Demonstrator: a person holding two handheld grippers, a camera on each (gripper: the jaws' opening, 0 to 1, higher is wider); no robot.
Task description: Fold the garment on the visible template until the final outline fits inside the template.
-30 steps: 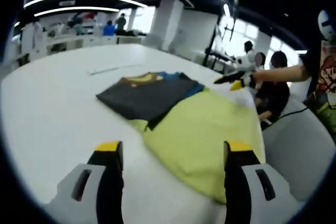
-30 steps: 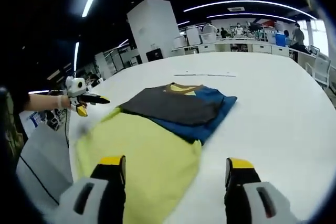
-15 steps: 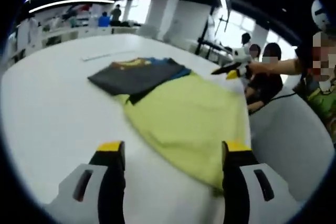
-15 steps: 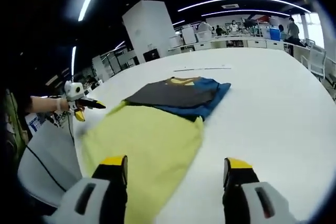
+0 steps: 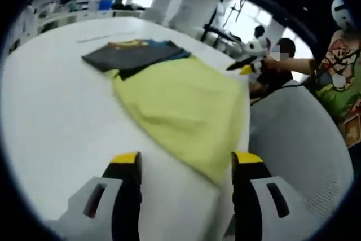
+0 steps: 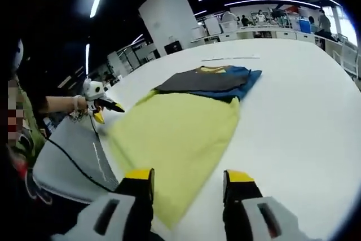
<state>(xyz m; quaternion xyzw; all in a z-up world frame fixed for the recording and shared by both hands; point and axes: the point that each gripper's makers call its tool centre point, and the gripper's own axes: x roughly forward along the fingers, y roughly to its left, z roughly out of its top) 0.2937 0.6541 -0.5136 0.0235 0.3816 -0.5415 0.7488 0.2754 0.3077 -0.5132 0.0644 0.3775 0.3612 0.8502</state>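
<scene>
At frame centre, left gripper view: one yellow-green garment (image 5: 180,105) spread flat on white table (image 5: 51,111); one folded dark grey-and-blue garment (image 5: 132,55) touching its far edge, upper left. Left gripper (image 5: 186,165) at bottom, jaws wide, holding nothing. Right gripper view: right gripper (image 6: 186,182) at bottom, jaws parted, empty, tips over near hem of yellow-green garment (image 6: 175,134); folded garment (image 6: 211,80) above centre.

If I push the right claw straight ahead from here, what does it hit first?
Most likely the yellow-green cloth: its near corner lies just beyond the open right claw, low on the white table. Height above it is unclear.
</scene>
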